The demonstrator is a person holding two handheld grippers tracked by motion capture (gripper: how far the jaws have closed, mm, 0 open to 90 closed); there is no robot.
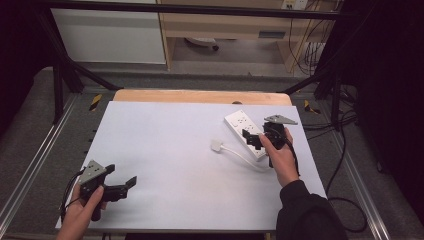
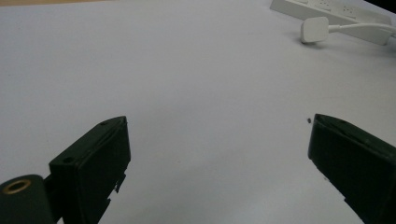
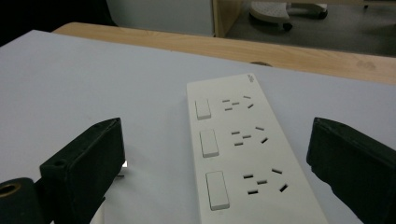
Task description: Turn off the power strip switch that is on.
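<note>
Power strip (image 1: 245,133), white and long, lies flat on the pale sheet (image 1: 175,165) that covers the table, toward the sheet's far right corner and slanted to its edges. In the right gripper view we see three rocker switches (image 3: 208,143) along one side of its face and three groups of socket slots (image 3: 246,136) beside them. Beyond the sheet's far edge a strip of bare wooden tabletop (image 1: 200,96) shows.

From the near end of the strip a white cord (image 1: 240,154) curves back over the sheet to a white plug (image 1: 216,145), which lies flat just to the left of the strip, closer to the middle of the sheet. In the left gripper view we see that plug (image 2: 314,30) far off, with the strip behind it.

Our right gripper (image 1: 255,139) hangs over the near part of the strip, its jaws spread wide to either side of the strip and grasping nothing; in its own view the strip runs up between the two black jaws without touching either.

Our left gripper (image 1: 122,185) sits near the sheet's near left corner, well apart from the strip. Its jaws are also spread wide, with bare sheet between them.
</note>
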